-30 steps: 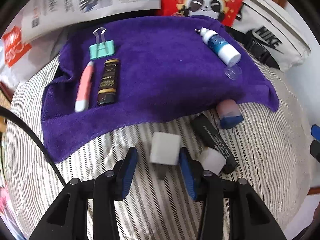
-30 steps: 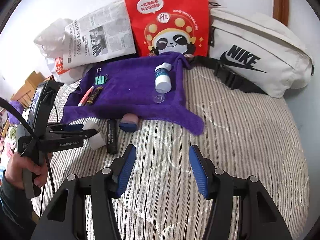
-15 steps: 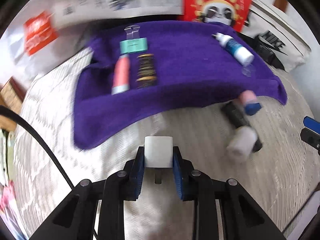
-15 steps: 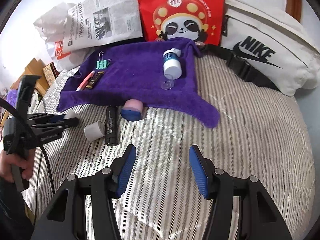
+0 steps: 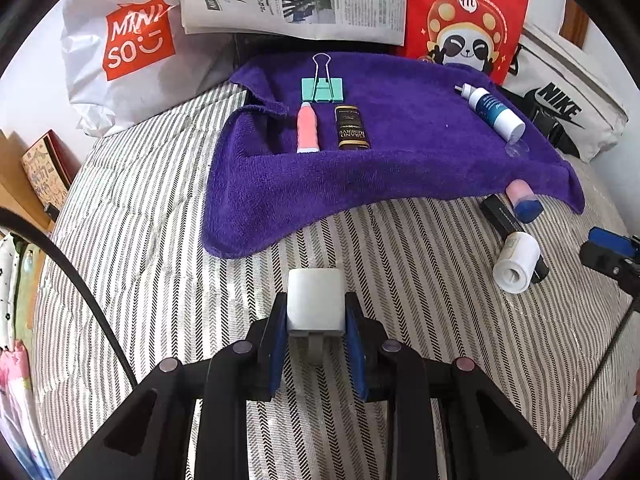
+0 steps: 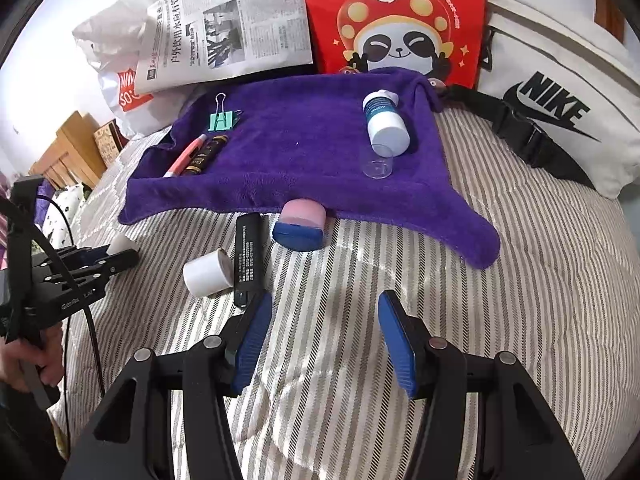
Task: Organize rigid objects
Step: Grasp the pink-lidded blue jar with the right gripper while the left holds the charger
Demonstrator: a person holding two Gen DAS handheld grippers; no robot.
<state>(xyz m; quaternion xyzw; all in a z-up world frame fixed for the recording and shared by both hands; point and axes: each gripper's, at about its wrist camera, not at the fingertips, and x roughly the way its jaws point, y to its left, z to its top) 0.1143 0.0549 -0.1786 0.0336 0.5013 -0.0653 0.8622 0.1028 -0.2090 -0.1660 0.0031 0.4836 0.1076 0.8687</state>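
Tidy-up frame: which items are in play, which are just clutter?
In play:
- white block, shut in the left tool
- white roll, black tube, pink-and-blue case, off the cloth
- purple cloth with teal clip, pink pen, brown tube, white bottle

Clutter:
- newspaper
- red panda bag
- Nike bag

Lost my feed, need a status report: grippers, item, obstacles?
Left gripper shut on white block. Right gripper open, empty, over bedspread. Purple towel ahead, nothing in between.
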